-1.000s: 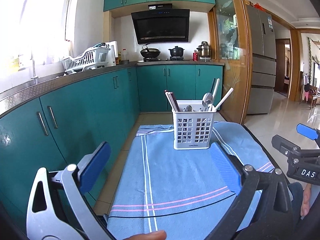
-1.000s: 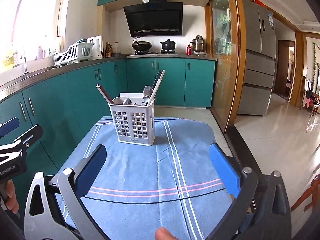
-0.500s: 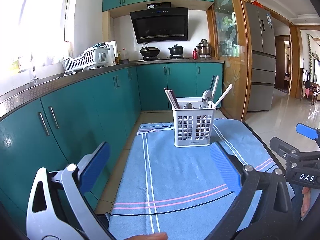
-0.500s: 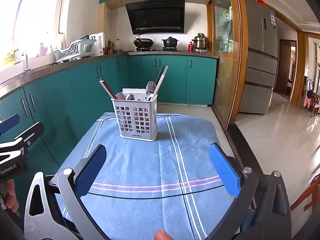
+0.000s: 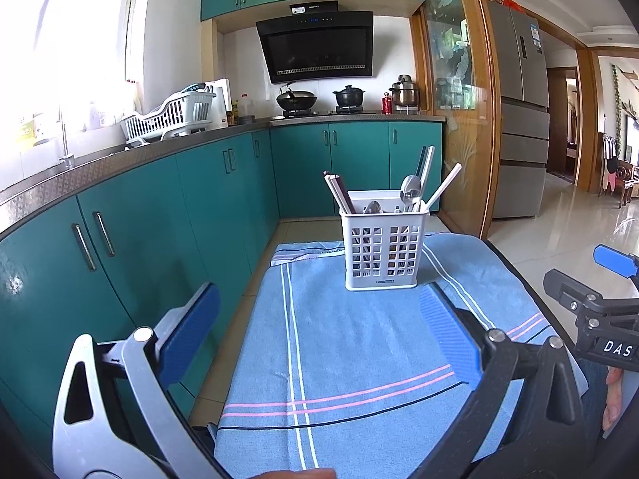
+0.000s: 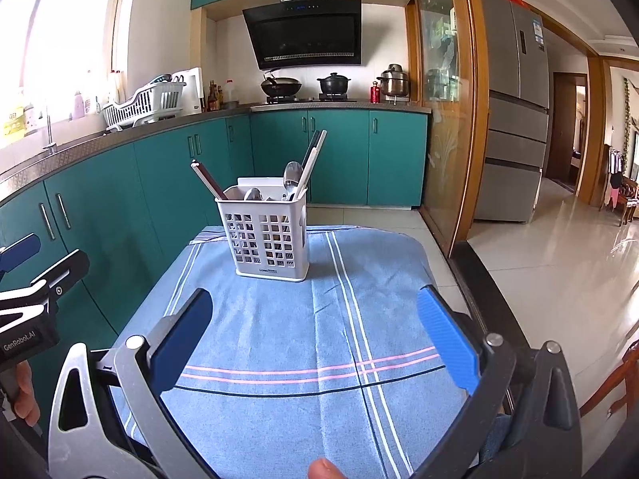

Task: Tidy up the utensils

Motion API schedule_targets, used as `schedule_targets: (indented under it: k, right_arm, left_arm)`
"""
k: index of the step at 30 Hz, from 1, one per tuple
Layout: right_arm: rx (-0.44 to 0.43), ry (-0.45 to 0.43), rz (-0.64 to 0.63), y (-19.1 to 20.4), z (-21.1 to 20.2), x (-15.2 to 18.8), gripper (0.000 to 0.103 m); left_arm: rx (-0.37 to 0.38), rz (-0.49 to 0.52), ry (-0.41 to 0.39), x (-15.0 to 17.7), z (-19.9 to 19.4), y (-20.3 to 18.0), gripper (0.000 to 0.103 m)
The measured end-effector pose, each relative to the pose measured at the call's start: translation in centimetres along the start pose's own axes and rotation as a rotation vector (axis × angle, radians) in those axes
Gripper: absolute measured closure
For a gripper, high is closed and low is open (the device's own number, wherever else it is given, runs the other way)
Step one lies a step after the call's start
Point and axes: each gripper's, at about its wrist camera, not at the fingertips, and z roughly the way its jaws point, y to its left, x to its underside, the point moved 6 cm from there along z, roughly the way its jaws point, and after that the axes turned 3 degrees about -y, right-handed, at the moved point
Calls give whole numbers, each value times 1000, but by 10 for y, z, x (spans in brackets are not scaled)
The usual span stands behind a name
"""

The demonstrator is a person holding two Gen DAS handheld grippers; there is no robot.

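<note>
A white perforated utensil caddy (image 5: 382, 255) stands upright at the far end of a blue striped cloth (image 5: 351, 355); it also shows in the right wrist view (image 6: 271, 239). Spoons (image 5: 410, 193), chopsticks (image 5: 338, 195) and white-handled utensils (image 5: 443, 185) stick out of it. My left gripper (image 5: 319, 335) is open and empty, well short of the caddy. My right gripper (image 6: 315, 331) is open and empty, also short of the caddy. Each gripper shows at the other view's edge.
Teal cabinets (image 5: 159, 215) and a countertop with a white dish rack (image 5: 171, 115) run along the left. A stove with pots (image 5: 319, 99) is at the back. A wooden glass partition (image 5: 459, 119) and fridge (image 5: 519, 119) stand right. The table's dark right edge (image 6: 491, 299) borders tiled floor.
Both grippers have shifted slightly; the caddy sits a little higher and more central in both views. Both stay open and empty.
</note>
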Motion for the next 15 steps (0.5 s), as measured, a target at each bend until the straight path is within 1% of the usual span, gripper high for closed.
schedule_targets:
  k: [6,15]
  right_arm:
    - [1,6,-3,-1,1,0,3]
    - [6,-8,-5,-3,-5,-1,3]
  left_arm:
    - [-1,5,4,0,1,-1,4]
    - [9,10,1,2,-2,-4,4]
